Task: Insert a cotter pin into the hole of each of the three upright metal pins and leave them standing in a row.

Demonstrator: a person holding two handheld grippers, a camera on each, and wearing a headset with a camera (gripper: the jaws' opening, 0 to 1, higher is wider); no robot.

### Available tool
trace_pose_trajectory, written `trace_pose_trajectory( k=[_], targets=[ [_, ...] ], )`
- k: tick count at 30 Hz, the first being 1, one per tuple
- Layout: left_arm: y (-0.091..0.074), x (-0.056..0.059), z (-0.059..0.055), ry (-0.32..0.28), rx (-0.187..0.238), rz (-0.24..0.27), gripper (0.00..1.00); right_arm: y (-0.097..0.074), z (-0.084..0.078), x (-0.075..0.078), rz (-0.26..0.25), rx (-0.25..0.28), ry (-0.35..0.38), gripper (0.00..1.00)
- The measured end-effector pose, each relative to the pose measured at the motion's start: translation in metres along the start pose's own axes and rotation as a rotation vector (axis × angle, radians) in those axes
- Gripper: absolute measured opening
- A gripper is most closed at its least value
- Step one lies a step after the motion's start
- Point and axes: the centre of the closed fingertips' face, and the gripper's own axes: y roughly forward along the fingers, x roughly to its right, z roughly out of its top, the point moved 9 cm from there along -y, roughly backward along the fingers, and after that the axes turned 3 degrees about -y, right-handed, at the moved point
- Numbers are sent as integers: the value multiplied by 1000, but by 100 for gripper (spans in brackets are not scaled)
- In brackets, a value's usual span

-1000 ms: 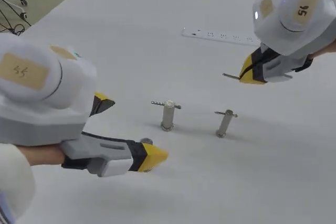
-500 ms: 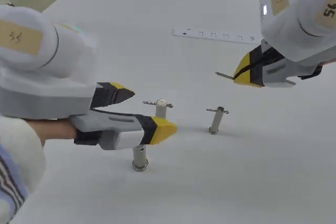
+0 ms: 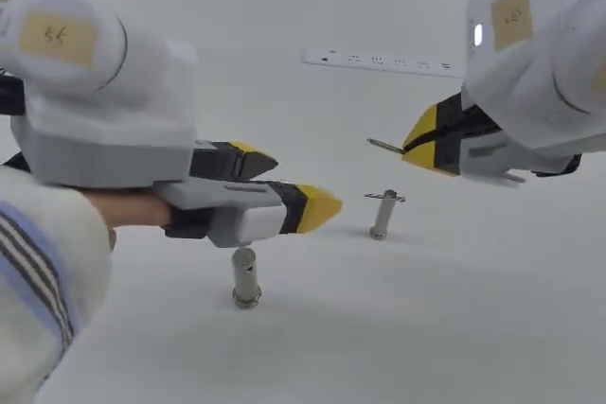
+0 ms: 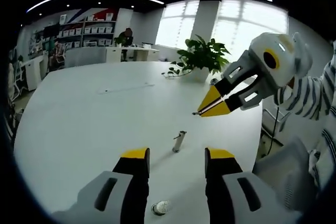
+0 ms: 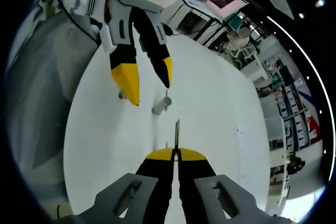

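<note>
right hand-held gripper [image 3: 409, 147] is clamped on a cotter pin [image 3: 383, 146], held level, tip pointing left. The bare upright pin [image 3: 246, 277] stands on the table [image 3: 454, 328], near and left of it, well apart. left hand-held gripper [image 3: 303, 184], jaws apart and empty, hovers nearer to that pin.

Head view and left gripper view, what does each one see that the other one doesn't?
Head view: the white body of the left gripper with its tan label, and the striped sleeve behind it. Left gripper view: a potted plant, bright windows and shelves. Both: the right gripper with jaws shut on a cotter pin, a standing metal pin with one already through it, and the white table.
</note>
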Motion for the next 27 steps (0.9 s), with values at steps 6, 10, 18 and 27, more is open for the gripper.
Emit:
trace_pose_trajectory(
  k=[6,10,18,27],
  targets=[
    [4,8,2,-29,5,-56,25,3,0,-13,-8,-4,-13,2],
    [6,14,1,-62,8,-78,24,5,2,-21,-32,-3,-32,2],
    [10,19,4,-97,26,-125,13,6,10,-31,-60,18,-52,2],
    [12,22,2,-131,26,-149,5,7,15,-37,-72,48,-60,2]
  ],
)
